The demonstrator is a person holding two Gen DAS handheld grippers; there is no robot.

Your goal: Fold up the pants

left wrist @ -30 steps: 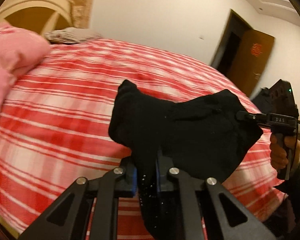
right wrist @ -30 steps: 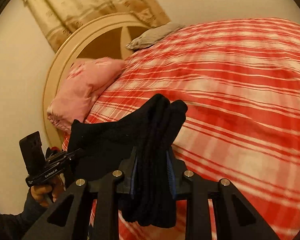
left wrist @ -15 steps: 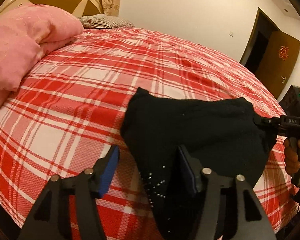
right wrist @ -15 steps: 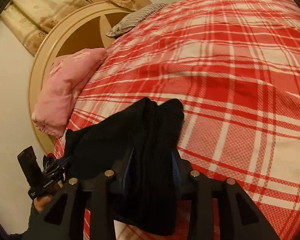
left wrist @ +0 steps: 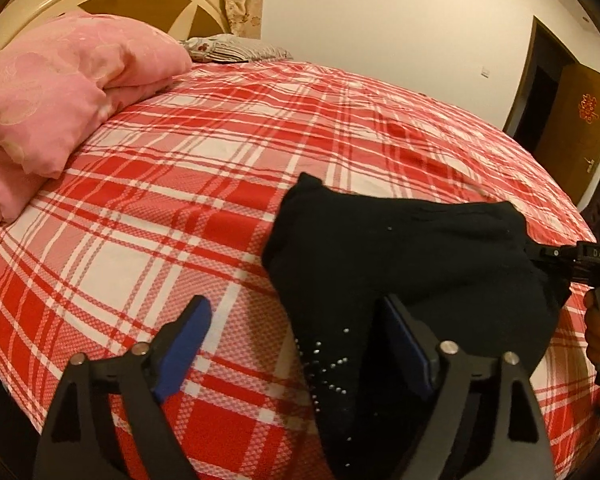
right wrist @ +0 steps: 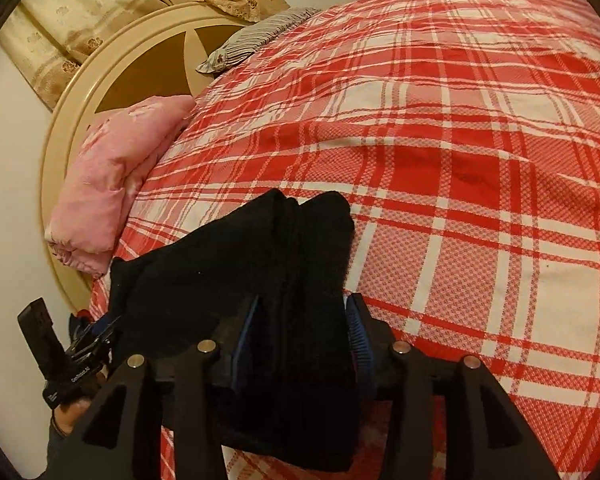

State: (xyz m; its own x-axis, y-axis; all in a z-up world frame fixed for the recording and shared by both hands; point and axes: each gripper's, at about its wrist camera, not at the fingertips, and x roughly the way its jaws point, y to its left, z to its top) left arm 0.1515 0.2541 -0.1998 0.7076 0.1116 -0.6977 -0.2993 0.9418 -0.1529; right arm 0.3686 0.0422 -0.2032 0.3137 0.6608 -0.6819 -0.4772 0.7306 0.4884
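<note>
Pants [left wrist: 400, 248] folded compact on bed [left wrist: 220, 168]; left tool [left wrist: 296, 344] spread wide, right tool [right wrist: 300, 332] clamping fabric; release and flattening pending.

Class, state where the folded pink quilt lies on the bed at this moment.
The folded pink quilt lies at the head of the red plaid bedsheet, against the cream headboard: upper left in the left wrist view, far from the black pants.
</note>
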